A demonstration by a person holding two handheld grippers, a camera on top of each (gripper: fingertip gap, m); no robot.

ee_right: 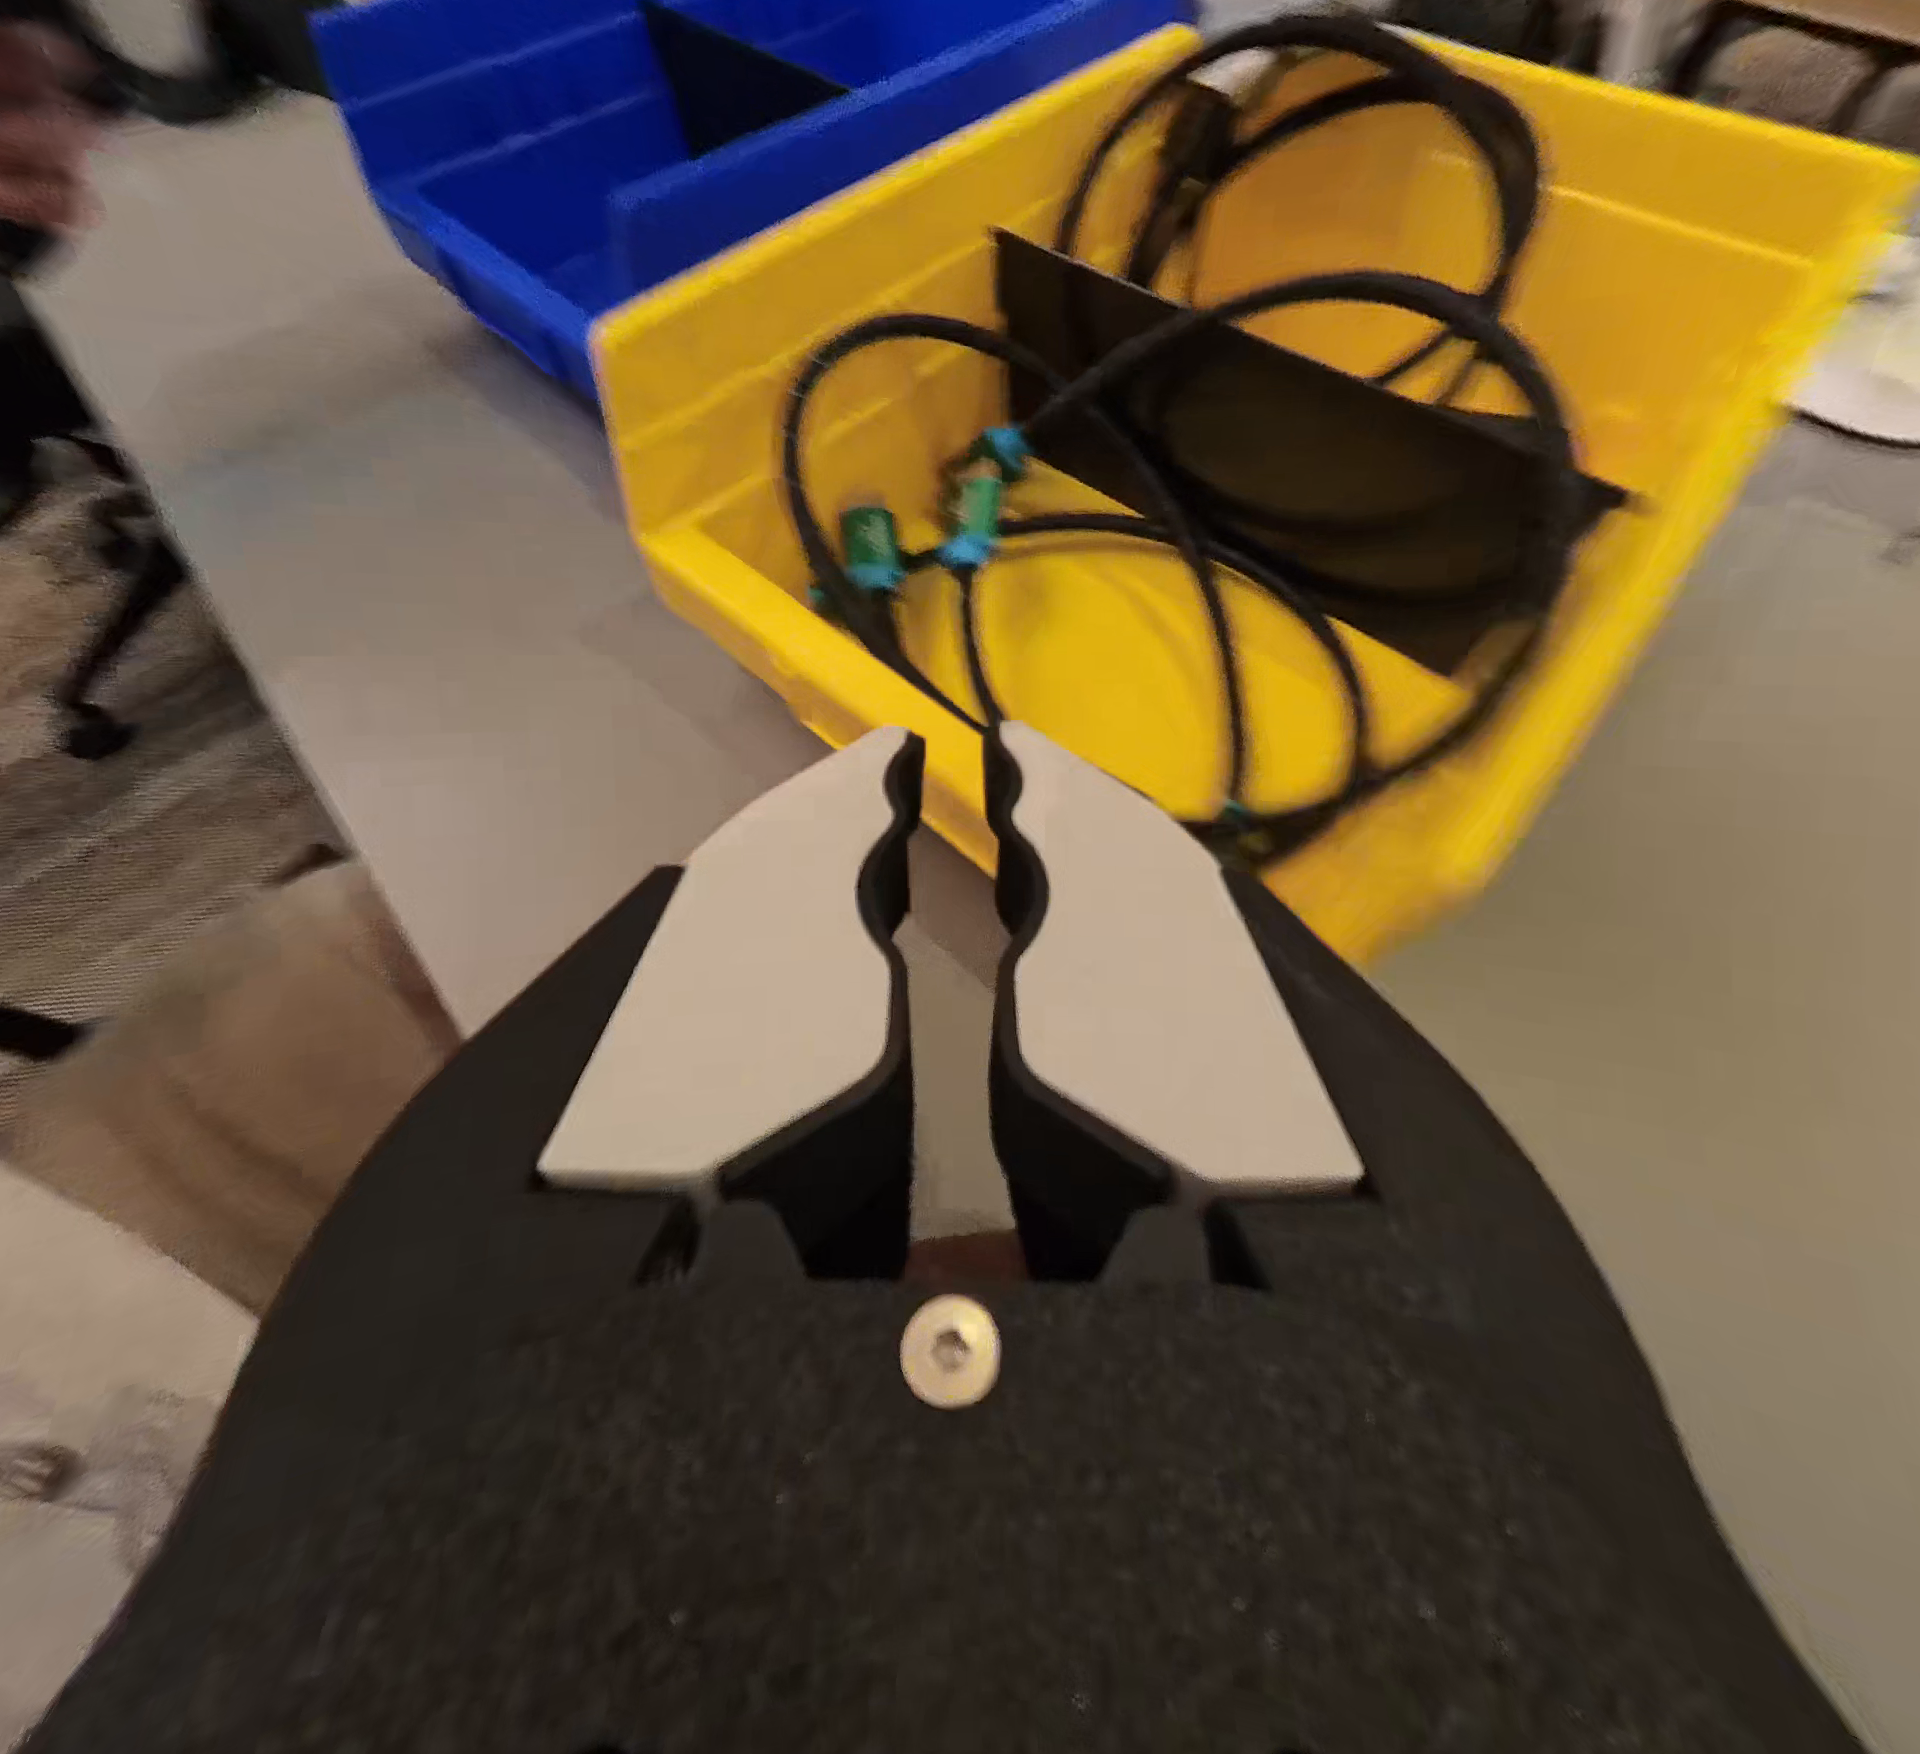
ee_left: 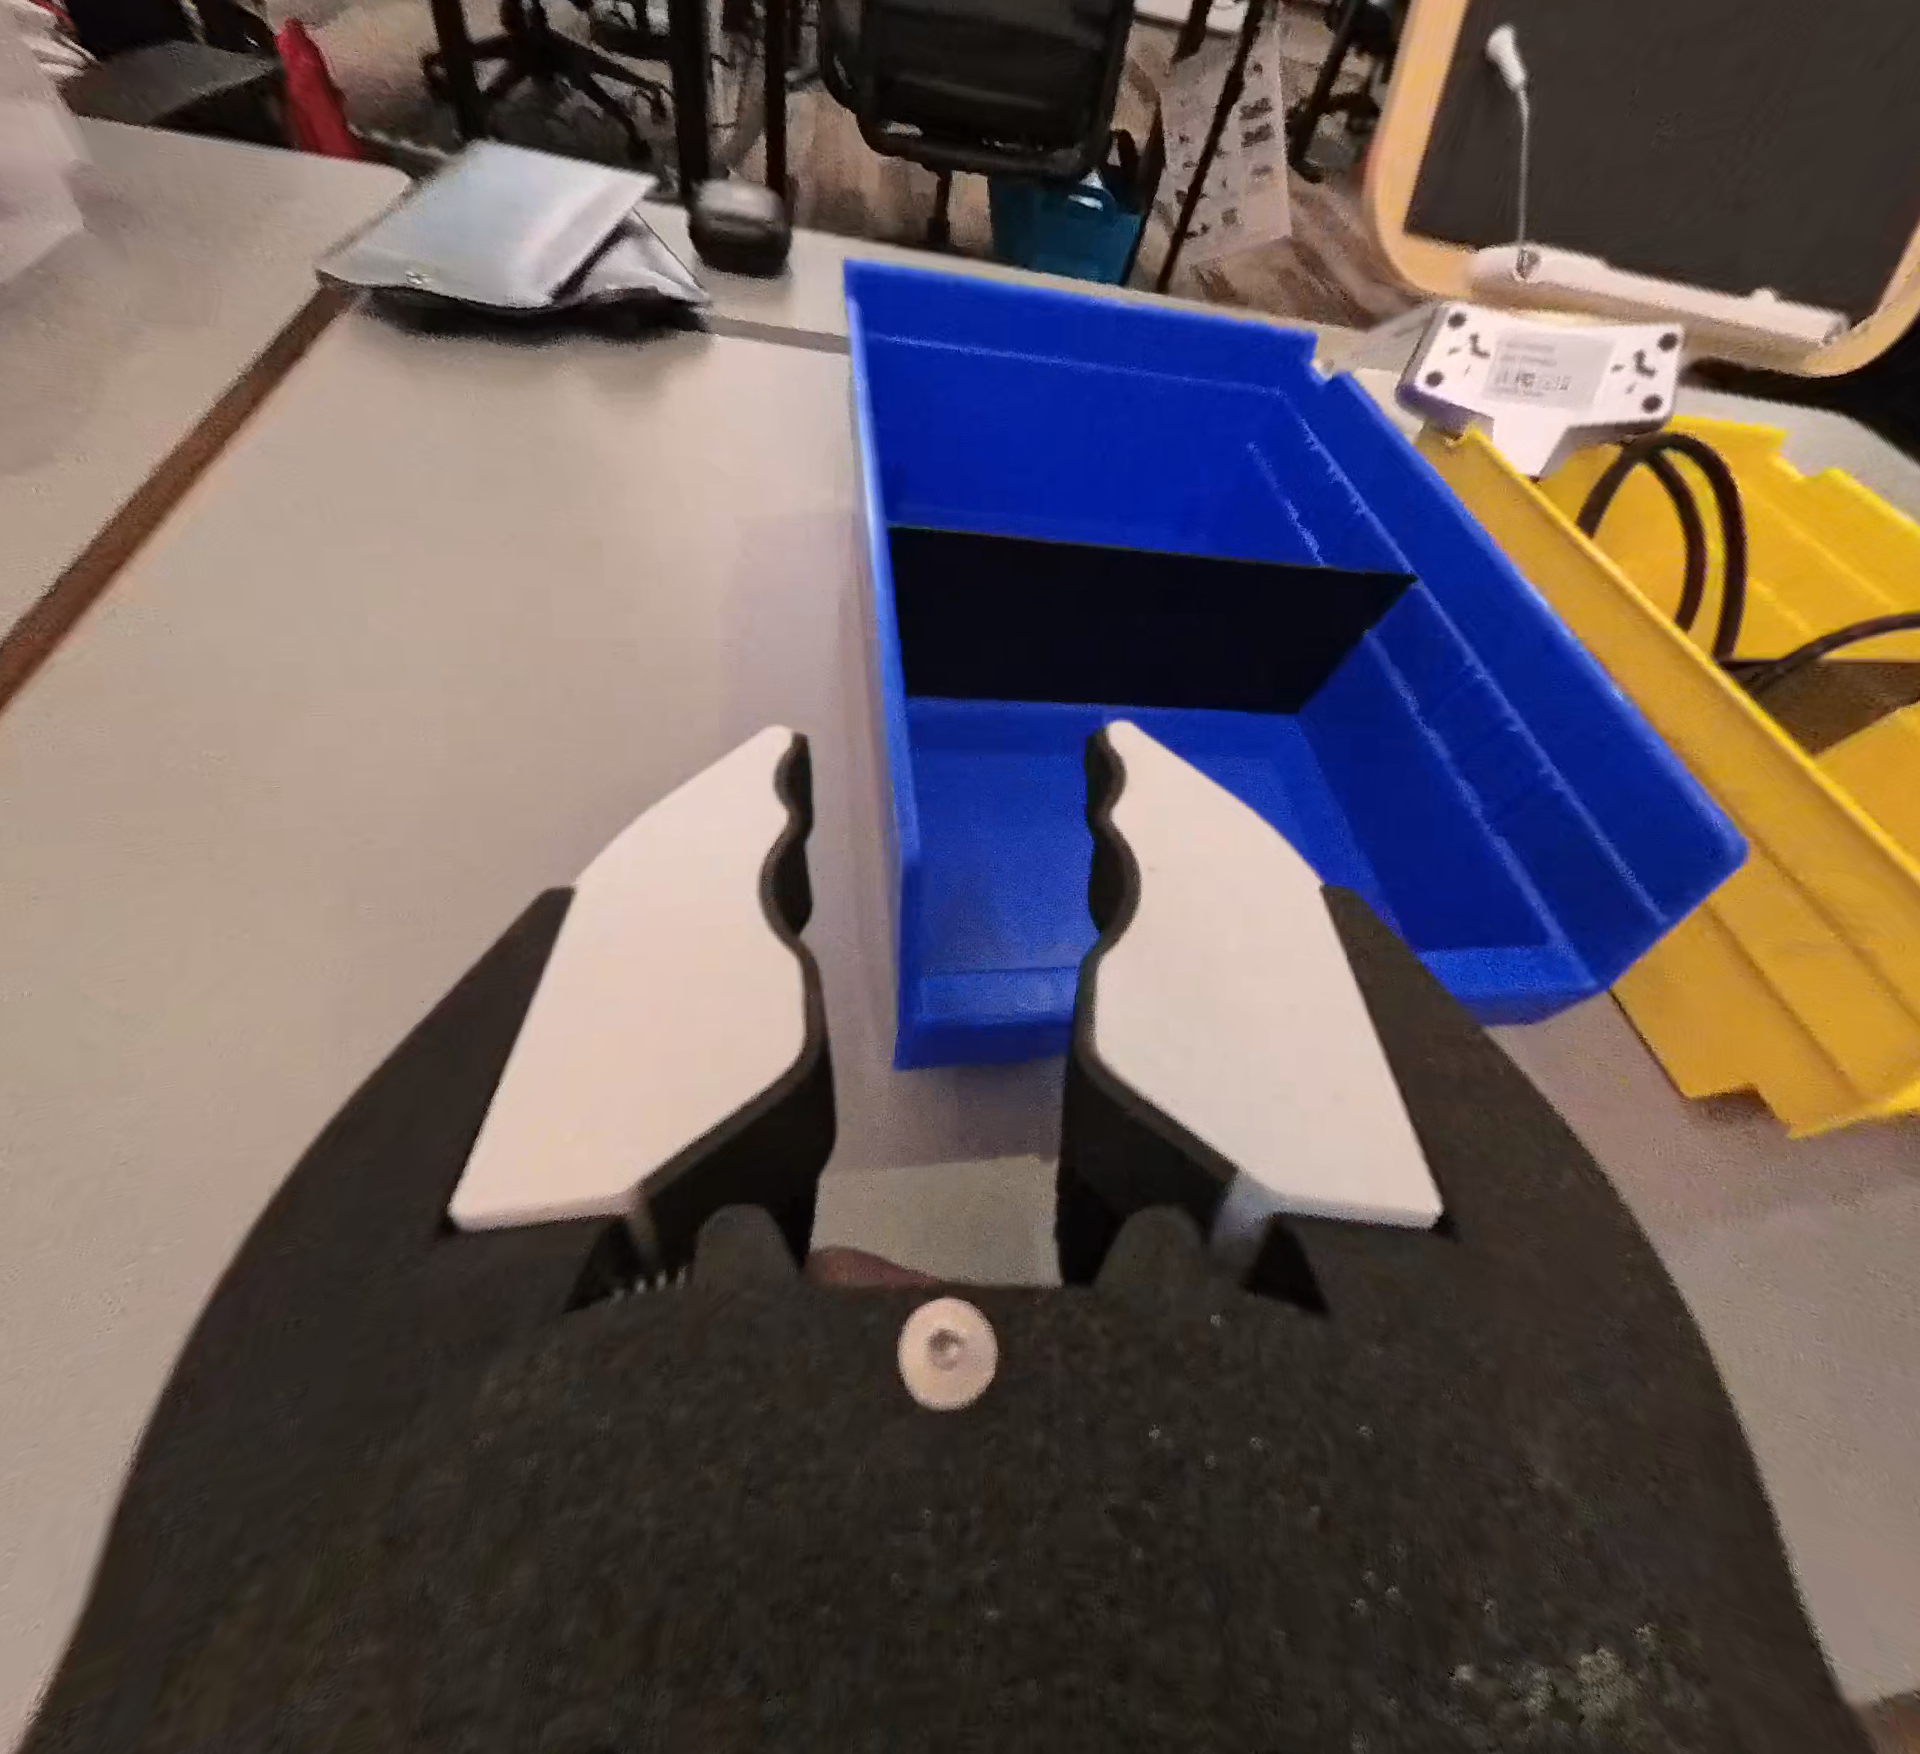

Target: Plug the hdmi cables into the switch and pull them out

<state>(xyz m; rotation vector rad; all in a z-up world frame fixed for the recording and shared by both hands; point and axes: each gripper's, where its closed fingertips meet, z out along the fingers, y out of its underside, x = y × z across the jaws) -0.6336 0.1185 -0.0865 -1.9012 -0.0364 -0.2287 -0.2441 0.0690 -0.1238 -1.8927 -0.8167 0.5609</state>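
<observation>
Black HDMI cables [ee_right: 1340, 416] lie coiled in a yellow bin [ee_right: 727, 416], with green plugs [ee_right: 871, 538] and teal ties in its near compartment. My right gripper [ee_right: 961, 738] hovers just before the bin's near wall. Its jaws stand a narrow gap apart and hold nothing; one cable strand runs close behind its tips. A white switch box [ee_left: 1538, 385] rests underside up on the far end of the yellow bin [ee_left: 1766, 925]. My left gripper [ee_left: 948, 743] is open and empty above the near left corner of a blue bin [ee_left: 1507, 728].
The blue bin [ee_right: 499, 177] is empty apart from a black divider [ee_left: 1122, 634], and stands against the yellow bin. A grey pouch [ee_left: 509, 239] lies at the table's far edge. A wood-framed black board [ee_left: 1662, 94] stands at the back right. Office chairs stand beyond the table. The tips of one gripper are about 40 cm away from the tips of the other.
</observation>
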